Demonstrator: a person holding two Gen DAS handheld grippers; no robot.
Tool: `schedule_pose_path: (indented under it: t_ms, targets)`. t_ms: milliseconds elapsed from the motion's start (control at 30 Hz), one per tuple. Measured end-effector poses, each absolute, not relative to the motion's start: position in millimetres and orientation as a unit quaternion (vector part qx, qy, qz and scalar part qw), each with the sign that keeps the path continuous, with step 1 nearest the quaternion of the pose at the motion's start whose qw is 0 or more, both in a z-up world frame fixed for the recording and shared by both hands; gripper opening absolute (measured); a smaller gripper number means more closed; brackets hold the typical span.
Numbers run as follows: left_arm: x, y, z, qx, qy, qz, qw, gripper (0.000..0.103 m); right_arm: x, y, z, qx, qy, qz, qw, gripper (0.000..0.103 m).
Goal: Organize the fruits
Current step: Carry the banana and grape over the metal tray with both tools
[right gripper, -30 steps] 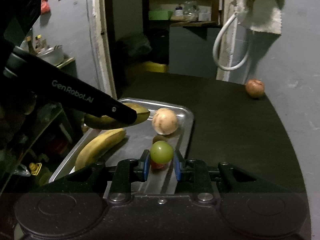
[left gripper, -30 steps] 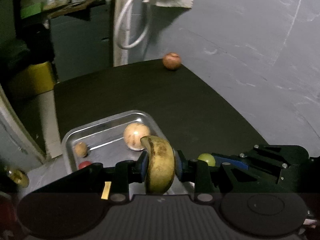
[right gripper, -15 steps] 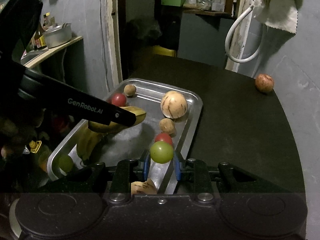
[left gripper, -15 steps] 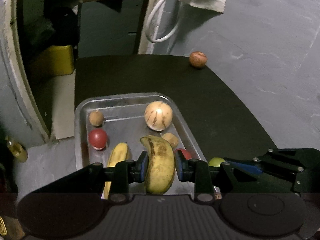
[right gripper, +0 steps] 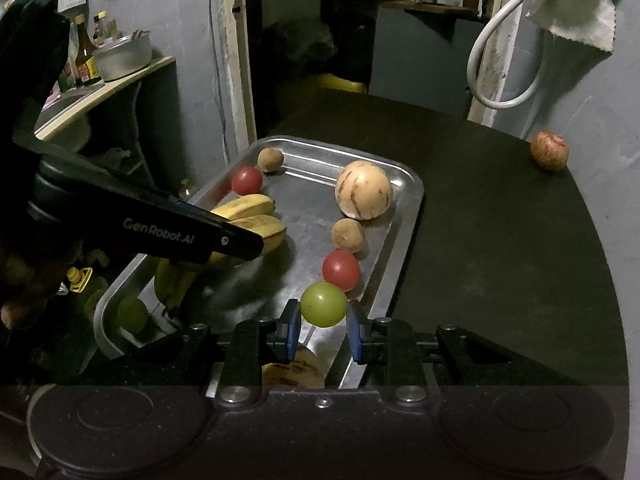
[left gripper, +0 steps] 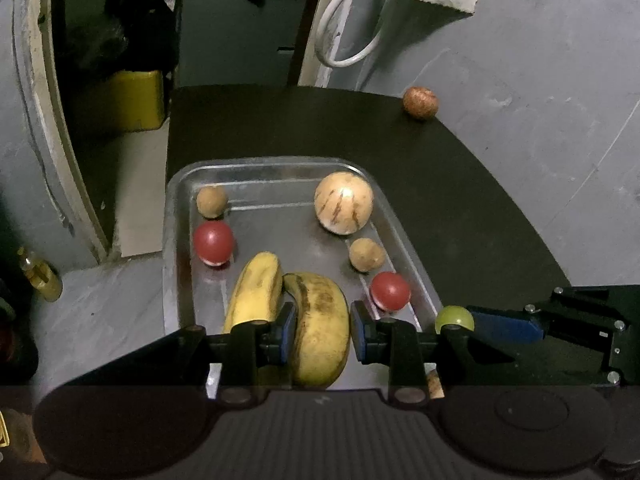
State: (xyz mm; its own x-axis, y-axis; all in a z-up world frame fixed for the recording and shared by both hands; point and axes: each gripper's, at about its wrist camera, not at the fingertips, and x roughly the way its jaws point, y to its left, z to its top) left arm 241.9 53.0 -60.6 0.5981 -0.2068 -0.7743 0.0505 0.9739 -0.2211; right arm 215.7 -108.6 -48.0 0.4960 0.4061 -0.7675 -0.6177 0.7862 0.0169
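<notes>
both grippers pulled back so more of the metal tray [left gripper: 176, 216] shows now, left gripper [left gripper: 322, 330] pinching a spotty banana [left gripper: 322, 328] over the tray beside another banana [left gripper: 256, 292], right gripper [right gripper: 323, 326] clamped on a green grape [right gripper: 323, 305] at the tray's near edge

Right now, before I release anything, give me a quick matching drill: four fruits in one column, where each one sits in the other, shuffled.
Fruits:
1. spotted banana
2. green fruit
3. striped melon
4. russet fruit

Places:
A. alone on the dark table
B. between the right gripper's jaws
C. far right part of the tray
D. between the left gripper's jaws

Pairs: 1-D, 2-B, 3-C, 4-A
</notes>
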Motion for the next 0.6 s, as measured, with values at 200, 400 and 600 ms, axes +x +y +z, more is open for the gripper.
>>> schedule_pose_path:
  t_ms: [200,400,600]
  targets:
    - [240.2,54.3,-65.2,-0.097,0.448,-0.074,0.886,0.031,217.6,-107.1,-50.9,-0.128,0.41,0.303,0.851,0.026]
    - [237.4,56.6,-72.9,-0.113,0.461,-0.071,0.877,0.031,221.4,-108.3,-54.2,-0.125,0.416,0.302,0.849,0.026]
    - [236.5,57.0,-73.8,-0.118,0.465,-0.071,0.874,0.032,225.9,-107.5,-58.7,-0.128,0.424,0.298,0.845,0.026]
